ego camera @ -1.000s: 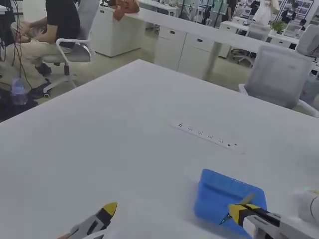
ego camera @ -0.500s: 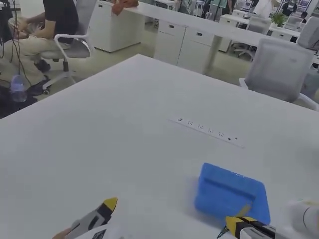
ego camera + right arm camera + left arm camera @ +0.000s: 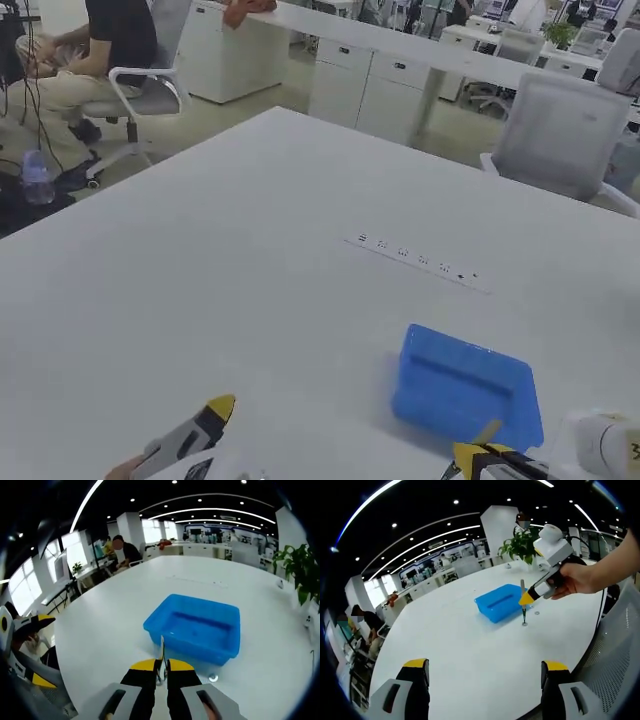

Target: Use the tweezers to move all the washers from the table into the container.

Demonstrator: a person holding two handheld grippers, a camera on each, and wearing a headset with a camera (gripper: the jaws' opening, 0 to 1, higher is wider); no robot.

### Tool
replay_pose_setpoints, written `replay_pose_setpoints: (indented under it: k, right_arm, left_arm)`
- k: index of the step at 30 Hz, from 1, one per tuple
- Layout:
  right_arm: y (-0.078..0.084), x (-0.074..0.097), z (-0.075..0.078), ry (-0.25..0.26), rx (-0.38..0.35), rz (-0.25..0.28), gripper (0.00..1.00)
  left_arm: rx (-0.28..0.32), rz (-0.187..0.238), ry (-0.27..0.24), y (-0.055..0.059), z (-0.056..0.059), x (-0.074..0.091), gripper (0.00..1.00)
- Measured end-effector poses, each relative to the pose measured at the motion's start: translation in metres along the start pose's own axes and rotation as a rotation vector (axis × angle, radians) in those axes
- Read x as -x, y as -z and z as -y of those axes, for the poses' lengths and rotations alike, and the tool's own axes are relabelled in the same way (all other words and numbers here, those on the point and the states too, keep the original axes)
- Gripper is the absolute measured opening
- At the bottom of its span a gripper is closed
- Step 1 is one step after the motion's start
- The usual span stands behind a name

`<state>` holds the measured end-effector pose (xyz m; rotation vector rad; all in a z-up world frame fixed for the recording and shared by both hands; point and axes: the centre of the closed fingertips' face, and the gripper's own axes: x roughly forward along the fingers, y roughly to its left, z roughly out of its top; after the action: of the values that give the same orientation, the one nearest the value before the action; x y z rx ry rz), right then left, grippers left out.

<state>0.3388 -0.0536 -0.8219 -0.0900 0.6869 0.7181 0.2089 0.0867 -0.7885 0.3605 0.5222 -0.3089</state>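
One washer (image 3: 213, 678) lay on the white table (image 3: 250, 300), just beside the near wall of the blue container (image 3: 195, 625) and outside it. The tweezers (image 3: 161, 649) were seated between the jaws of the right gripper (image 3: 161, 666). These jaws were drawn in narrow and clamped on the tool, whose tips projected forward toward the container.

In the left gripper view, the tweezers pointed down at the table just beside the container, near the washer. Whether the tips touched the table or carried anything could not be determined. A hand (image 3: 572, 580) held the right gripper.

The left gripper (image 3: 485, 666) had its jaws spread wide with nothing between them. It was positioned over the near part of the table, well apart from the container.

A power strip (image 3: 420, 262) lay flat on the table beyond the container. A person (image 3: 110, 40) sat on a chair (image 3: 150, 95) past the table's far left side.
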Motion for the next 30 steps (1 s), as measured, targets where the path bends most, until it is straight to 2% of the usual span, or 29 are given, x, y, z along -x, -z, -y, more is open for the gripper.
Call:
replay_pose_setpoints:
  k: [11, 21, 30]
  right_arm:
    - [-0.002, -0.003, 0.0, 0.008, -0.003, 0.01, 0.03]
    - [0.004, 0.003, -0.005, 0.005, -0.011, 0.01, 0.03]
    - [0.008, 0.006, -0.014, 0.014, 0.058, 0.003, 0.02]
  left_arm:
    - [-0.003, -0.003, -0.003, 0.0, 0.0, 0.0, 0.95]
    - [-0.011, -0.008, 0.0, 0.001, 0.0, 0.0, 0.94]
    - [-0.014, -0.014, -0.003, 0.002, 0.0, -0.001, 0.93]
